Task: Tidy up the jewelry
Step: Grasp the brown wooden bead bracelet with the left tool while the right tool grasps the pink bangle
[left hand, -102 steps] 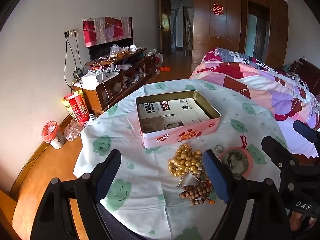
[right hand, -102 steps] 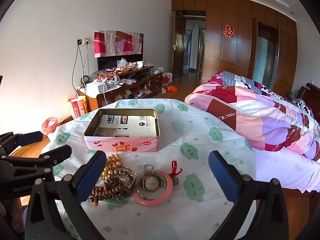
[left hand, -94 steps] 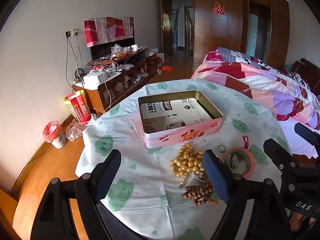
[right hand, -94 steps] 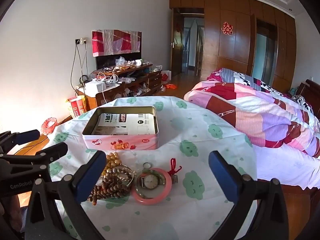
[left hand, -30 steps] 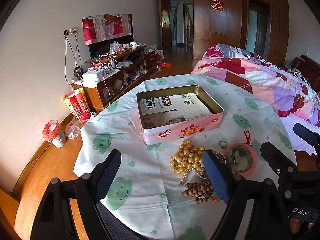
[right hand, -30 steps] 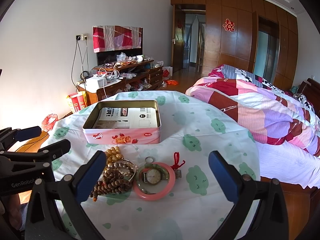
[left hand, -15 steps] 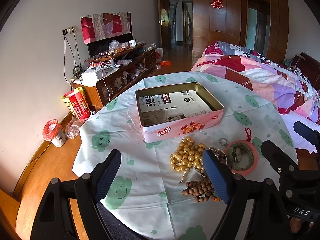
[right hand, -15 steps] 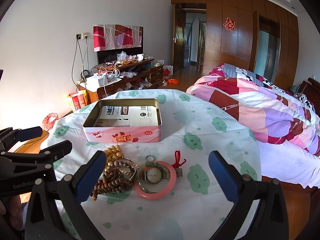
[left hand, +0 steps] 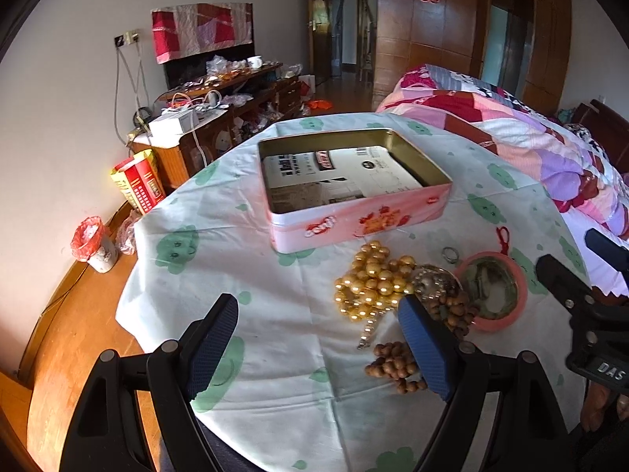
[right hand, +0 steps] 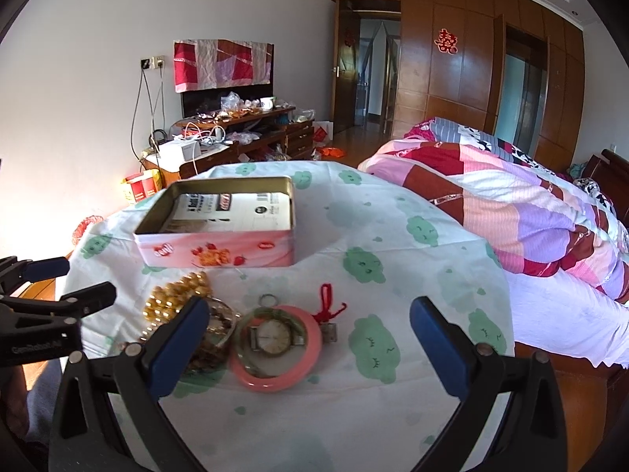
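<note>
Hovering wide open, empty: left hand-held gripper (left hand: 316, 348), right hand-held gripper (right hand: 308, 334)

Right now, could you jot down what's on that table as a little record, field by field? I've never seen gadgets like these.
Surface: round table with cloud-print cloth
Container: open pink tin, only printed paper inside
Jewelry, all outside the tin: gold bead necklace, brown wooden beads, pink bangle around a wristwatch, small ring, red knot charm
Left gripper: open, empty
Right gripper: open, empty
</note>
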